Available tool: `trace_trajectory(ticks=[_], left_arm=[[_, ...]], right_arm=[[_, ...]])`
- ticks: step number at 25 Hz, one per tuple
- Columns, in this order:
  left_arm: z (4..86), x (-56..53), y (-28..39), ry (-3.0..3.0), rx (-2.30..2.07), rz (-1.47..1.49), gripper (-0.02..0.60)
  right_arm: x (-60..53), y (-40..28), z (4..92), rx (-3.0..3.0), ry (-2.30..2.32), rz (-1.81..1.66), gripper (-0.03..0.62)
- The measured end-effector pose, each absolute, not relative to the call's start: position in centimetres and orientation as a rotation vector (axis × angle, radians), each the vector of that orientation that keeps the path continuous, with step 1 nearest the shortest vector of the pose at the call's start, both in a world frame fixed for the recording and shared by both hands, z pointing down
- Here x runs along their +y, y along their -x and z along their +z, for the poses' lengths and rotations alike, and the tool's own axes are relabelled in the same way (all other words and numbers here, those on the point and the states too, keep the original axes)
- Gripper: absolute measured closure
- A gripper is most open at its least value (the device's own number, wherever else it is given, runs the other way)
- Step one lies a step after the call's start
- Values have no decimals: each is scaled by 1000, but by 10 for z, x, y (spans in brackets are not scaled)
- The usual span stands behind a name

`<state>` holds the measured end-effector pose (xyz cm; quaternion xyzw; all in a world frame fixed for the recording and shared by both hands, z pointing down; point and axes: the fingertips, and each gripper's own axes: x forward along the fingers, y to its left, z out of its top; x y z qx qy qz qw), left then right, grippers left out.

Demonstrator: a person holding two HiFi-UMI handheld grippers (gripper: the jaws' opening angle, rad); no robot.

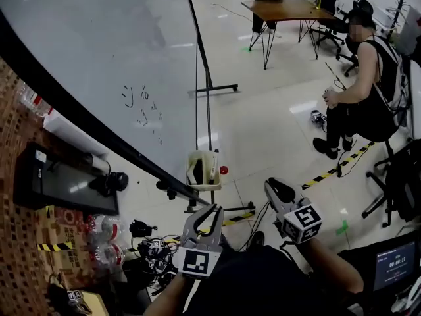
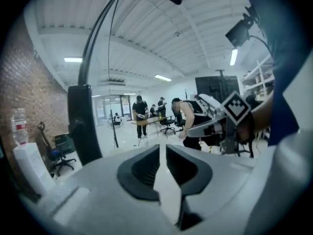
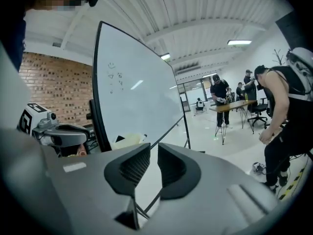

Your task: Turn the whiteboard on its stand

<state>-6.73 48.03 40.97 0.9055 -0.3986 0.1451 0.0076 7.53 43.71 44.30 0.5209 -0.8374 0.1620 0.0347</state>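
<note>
The whiteboard (image 1: 99, 51) fills the upper left of the head view, its black frame edge (image 1: 99, 133) running diagonally down to the stand's post (image 1: 208, 87). It carries a few small marker scribbles. My left gripper (image 1: 209, 210) sits just below the board's lower corner, jaws shut with nothing between them (image 2: 161, 148). In the left gripper view the frame edge (image 2: 80, 124) stands to the left of the jaws, apart from them. My right gripper (image 1: 271, 184) hovers to the right over the floor, jaws close together and empty (image 3: 153, 148). The board (image 3: 137, 97) rises ahead and to their left.
A cream holder (image 1: 202, 170) with a red knob hangs by the post. A seated person (image 1: 368, 91) and a wooden table (image 1: 289, 8) are at right and back. Black-yellow tape (image 1: 335, 166), water bottles (image 1: 102, 232) and cables lie on the floor.
</note>
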Motion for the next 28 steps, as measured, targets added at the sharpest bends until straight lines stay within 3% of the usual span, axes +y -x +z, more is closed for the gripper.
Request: trace_trajectory(ticks=[7,19,28], left_arm=[[385,484,37,-2864,-1108,277,540],[400,478,62,-2726,-1091,223,540],[390,467,60,-2759,-1007,202,540]], right_arm=[[459,-59,398,-2645,-1599,349,541],[471,-26,378,-2696,-1604,239,546],[459,-42,353,-2636,-1742,114,551]])
